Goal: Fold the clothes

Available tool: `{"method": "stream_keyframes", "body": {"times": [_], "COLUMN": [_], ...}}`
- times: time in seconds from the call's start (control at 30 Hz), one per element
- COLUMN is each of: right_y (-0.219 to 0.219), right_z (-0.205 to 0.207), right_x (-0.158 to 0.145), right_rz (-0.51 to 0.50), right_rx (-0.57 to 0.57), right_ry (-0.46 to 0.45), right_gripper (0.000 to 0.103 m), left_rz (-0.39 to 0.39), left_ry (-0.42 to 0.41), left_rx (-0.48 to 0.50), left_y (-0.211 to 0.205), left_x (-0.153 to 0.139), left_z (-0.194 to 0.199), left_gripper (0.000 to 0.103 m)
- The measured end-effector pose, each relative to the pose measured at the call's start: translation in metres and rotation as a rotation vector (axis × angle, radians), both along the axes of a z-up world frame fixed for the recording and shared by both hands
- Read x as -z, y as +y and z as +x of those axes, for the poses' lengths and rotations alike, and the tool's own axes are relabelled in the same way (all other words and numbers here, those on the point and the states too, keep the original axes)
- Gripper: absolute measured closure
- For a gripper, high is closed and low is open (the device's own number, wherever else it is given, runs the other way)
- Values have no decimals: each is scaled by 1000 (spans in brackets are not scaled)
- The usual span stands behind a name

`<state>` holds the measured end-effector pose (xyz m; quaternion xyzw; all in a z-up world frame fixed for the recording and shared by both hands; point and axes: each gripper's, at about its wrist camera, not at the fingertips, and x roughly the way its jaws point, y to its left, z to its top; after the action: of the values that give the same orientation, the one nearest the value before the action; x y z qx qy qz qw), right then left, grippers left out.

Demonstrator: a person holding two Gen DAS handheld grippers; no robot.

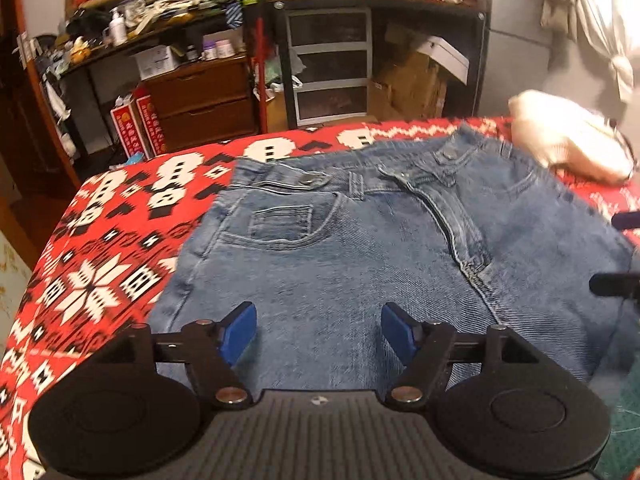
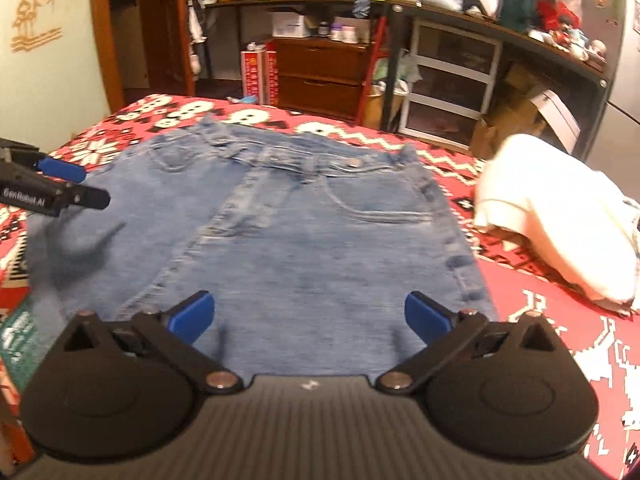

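Blue jeans point(image 1: 320, 240) lie flat on a red patterned blanket point(image 1: 100, 260), waistband at the far side, fly and buttons facing up. My left gripper point(image 1: 318, 320) hovers over the left thigh area, jaws open, with nothing between its blue pads point(image 1: 240, 332). In the right wrist view the same jeans point(image 2: 304, 232) fill the middle. My right gripper point(image 2: 308, 312) stands wide open above the denim, nothing gripped. The left gripper point(image 2: 80, 184) shows at the left edge there. The right gripper's fingers point(image 1: 618, 252) poke in at the right edge of the left wrist view.
A folded white garment point(image 2: 552, 216) lies on the blanket point(image 2: 560, 340) to the right of the jeans, also visible as the white garment point(image 1: 568, 140). Beyond the far edge stand cluttered shelves point(image 1: 160, 12), a wooden drawer chest point(image 1: 200, 96) and plastic drawers point(image 1: 332, 68).
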<state>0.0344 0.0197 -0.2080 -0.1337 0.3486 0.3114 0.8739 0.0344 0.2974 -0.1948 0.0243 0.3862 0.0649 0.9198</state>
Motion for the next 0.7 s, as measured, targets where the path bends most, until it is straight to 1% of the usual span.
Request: {"method": "stream_keyframes", "body": {"times": [0.1,0.17,0.2,0.23,0.3,0.33,0.4,0.43,0.5,0.57,0.7], "right_y": [-2,0,1,-1,-6,-9,-14,-16,-19,-22,-28], "right_z": [10,14,16,15,12,11,9,8,4,0,-6], "right_x": [13,24,31,35,40,41,45,46,47,47,44], "right_rz": [-19,-53,-71,-65,-34,-22,1,6,9,11,9], "right_rx": [17,22,21,25,36,38,41,40,33,25,30], "right_ry": [3,10,17,20,26,29,36,37,36,34,44], "right_gripper": [0,0,0,0,0,0,0,0,0,0,0], "left_rz": [43,64,71,39,-29,-62,-95,-78,-93,-93,-121], "left_ry": [14,29,23,25,31,35,35,30,34,51,130], "left_rx": [12,19,16,4,-20,-32,-55,-41,-52,-50,-84], "left_y": [-7,-11,-12,-6,5,11,21,21,22,19,20], "left_x": [13,21,23,24,26,27,29,29,28,28,24], "left_z": [8,10,8,7,4,2,-4,-8,-15,-22,-25], "left_gripper": [24,20,16,13,11,6,0,0,0,0,0]}}
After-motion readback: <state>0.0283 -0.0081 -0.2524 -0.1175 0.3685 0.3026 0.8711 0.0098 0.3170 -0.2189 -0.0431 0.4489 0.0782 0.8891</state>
